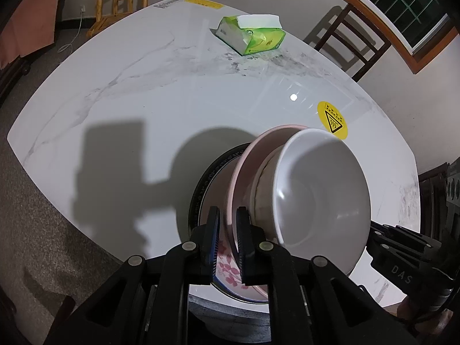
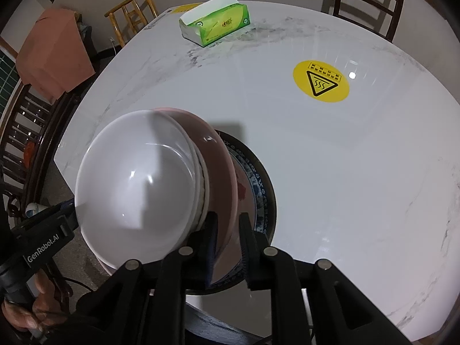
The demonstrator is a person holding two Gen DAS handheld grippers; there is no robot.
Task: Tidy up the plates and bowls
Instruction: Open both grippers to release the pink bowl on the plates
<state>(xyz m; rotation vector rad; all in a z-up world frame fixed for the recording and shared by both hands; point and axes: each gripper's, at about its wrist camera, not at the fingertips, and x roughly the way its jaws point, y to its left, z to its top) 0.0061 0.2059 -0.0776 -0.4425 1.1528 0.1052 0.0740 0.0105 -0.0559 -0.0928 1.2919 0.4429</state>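
A stack of dishes stands near the front edge of the white marble table (image 1: 143, 100). Lowest is a dark-rimmed, blue-patterned plate (image 2: 261, 189), then a pink flowered plate (image 1: 244, 169), then nested white bowls (image 1: 322, 195). My left gripper (image 1: 228, 211) straddles the pink plate's rim on the stack's left side. Its jaws are narrowly open and the pads do not press. On the opposite side my right gripper (image 2: 228, 215) straddles the same pink plate (image 2: 218, 166) beside the white bowl (image 2: 135, 178), also slightly open. Each gripper's tips are hidden from the other view by the bowls.
A green tissue pack (image 1: 253, 33) lies at the table's far side, and a yellow hot-surface sticker (image 2: 320, 80) is right of the middle. Wooden chairs (image 1: 120, 0) (image 2: 368, 3) stand around the far edge. A hand (image 2: 26, 310) holds the left gripper's handle at lower left.
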